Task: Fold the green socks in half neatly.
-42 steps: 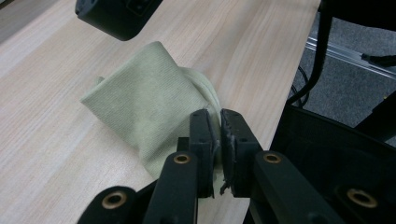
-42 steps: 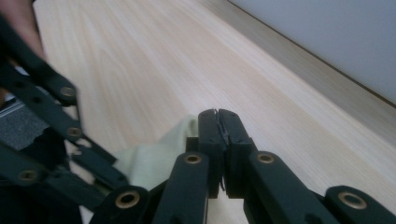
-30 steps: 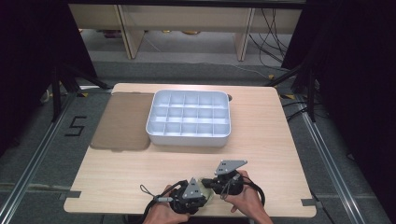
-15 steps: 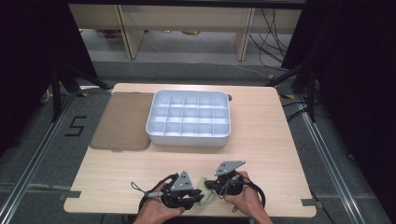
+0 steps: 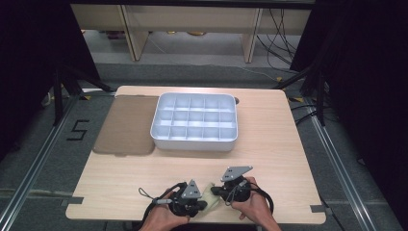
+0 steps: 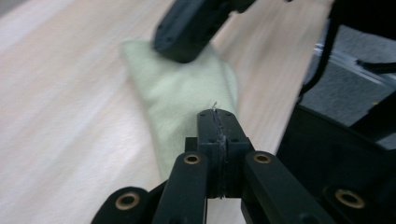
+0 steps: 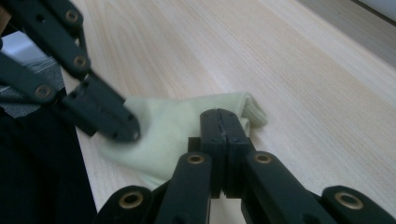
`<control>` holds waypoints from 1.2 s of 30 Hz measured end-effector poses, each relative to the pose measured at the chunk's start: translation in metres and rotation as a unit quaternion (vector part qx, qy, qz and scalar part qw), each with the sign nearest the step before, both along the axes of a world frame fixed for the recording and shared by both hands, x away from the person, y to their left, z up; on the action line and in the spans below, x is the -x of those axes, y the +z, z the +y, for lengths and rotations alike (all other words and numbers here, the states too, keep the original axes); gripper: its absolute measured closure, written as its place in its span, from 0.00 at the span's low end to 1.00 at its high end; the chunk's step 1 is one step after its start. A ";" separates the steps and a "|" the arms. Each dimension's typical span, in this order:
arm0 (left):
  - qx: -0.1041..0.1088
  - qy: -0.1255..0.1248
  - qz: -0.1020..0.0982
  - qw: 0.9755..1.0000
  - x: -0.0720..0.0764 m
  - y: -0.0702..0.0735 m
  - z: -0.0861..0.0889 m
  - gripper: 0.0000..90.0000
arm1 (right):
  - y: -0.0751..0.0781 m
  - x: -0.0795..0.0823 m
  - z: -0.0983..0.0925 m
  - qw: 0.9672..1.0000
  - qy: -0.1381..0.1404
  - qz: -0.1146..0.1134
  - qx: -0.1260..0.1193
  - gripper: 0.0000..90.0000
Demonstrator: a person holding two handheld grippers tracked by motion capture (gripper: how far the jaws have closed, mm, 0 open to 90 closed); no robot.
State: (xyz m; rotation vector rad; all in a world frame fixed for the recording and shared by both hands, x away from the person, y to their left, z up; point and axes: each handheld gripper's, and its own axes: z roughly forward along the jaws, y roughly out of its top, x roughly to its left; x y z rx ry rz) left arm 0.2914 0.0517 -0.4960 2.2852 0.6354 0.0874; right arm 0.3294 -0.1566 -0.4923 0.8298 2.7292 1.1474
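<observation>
A pale green cloth [image 5: 210,197] lies near the table's front edge between my two grippers. My left gripper [image 5: 204,204] points right at it. In the left gripper view its jaws [image 6: 218,117] have just been closing and stand shut on the near end of the cloth [image 6: 187,88], with a thread sticking out at the tip. My right gripper [image 5: 216,191] points left and is shut on the cloth's other end. In the right gripper view the cloth [image 7: 163,126] spreads behind the right gripper's [image 7: 219,116] shut jaws, a ribbed edge beside them.
A white compartment tray [image 5: 194,140] with several empty cells stands at mid-table. A brown flat lid [image 5: 126,126] lies to its left, overhanging the table's left edge. Bare wood [image 5: 269,159] lies between the tray and the hands.
The left gripper drew slightly left, away from the right one, then came back toward the cloth. The right gripper stayed where it was.
</observation>
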 end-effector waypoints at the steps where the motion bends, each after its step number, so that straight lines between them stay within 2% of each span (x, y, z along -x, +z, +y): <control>1: -0.005 0.005 -0.006 1.000 -0.003 0.000 0.004 0.98 | 0.000 0.000 0.000 1.000 0.000 0.001 0.000 1.00; 3: -0.006 0.013 -0.011 1.000 -0.007 0.000 0.007 0.98 | 0.001 0.002 0.000 1.000 -0.012 0.012 -0.001 1.00; 6: -0.001 0.022 -0.004 1.000 -0.008 -0.001 0.009 0.98 | 0.001 0.001 -0.001 1.000 0.000 0.003 0.003 1.00; 9: -0.004 0.023 -0.010 1.000 -0.009 -0.001 0.009 0.98 | 0.002 0.003 -0.001 1.000 0.002 0.008 0.001 1.00; 10: -0.010 0.015 -0.016 1.000 -0.010 0.000 0.009 0.98 | 0.002 0.004 -0.001 1.000 -0.004 0.002 0.005 1.00; 11: -0.010 0.015 -0.016 1.000 -0.010 0.000 0.009 0.98 | 0.002 0.004 -0.001 1.000 -0.004 0.002 0.005 1.00; 12: -0.004 0.026 -0.011 1.000 -0.011 -0.002 0.009 0.98 | 0.001 0.005 -0.002 1.000 -0.004 0.002 0.005 1.00; 15: -0.006 0.021 -0.016 1.000 -0.012 -0.002 0.010 0.98 | 0.002 0.005 -0.001 1.000 -0.004 0.003 0.005 1.00; 19: -0.005 0.027 -0.017 0.999 -0.010 -0.003 0.009 0.98 | 0.003 0.005 -0.002 1.000 -0.003 0.007 0.003 0.99; 27: -0.001 0.022 -0.017 1.000 -0.011 -0.004 0.010 0.98 | 0.008 0.003 -0.004 1.000 -0.018 0.001 -0.020 0.89; 28: -0.001 0.022 -0.017 1.000 -0.011 -0.004 0.010 0.98 | 0.008 0.002 -0.005 1.000 -0.020 -0.004 -0.024 0.87; 29: -0.002 0.022 -0.017 1.000 -0.011 -0.004 0.010 0.98 | 0.010 0.000 -0.006 0.999 -0.032 -0.010 -0.034 0.80; 31: 0.001 0.027 -0.012 1.000 -0.010 -0.004 0.009 0.98 | 0.011 -0.001 -0.007 0.999 -0.034 -0.011 -0.040 0.78; 32: -0.002 0.021 -0.018 1.000 -0.011 -0.004 0.010 0.98 | 0.012 -0.002 -0.008 0.998 -0.037 -0.007 -0.046 0.76; 33: -0.003 0.021 -0.017 1.000 -0.011 -0.004 0.010 0.98 | 0.013 -0.002 -0.009 0.998 -0.043 -0.005 -0.048 0.74; 34: 0.001 0.028 -0.013 1.000 -0.010 -0.004 0.009 0.98 | 0.011 -0.004 -0.010 0.998 -0.051 0.007 -0.045 0.70; 36: 0.000 0.027 -0.014 1.000 -0.010 -0.004 0.009 0.98 | 0.010 -0.005 -0.010 0.997 -0.055 0.012 -0.045 0.68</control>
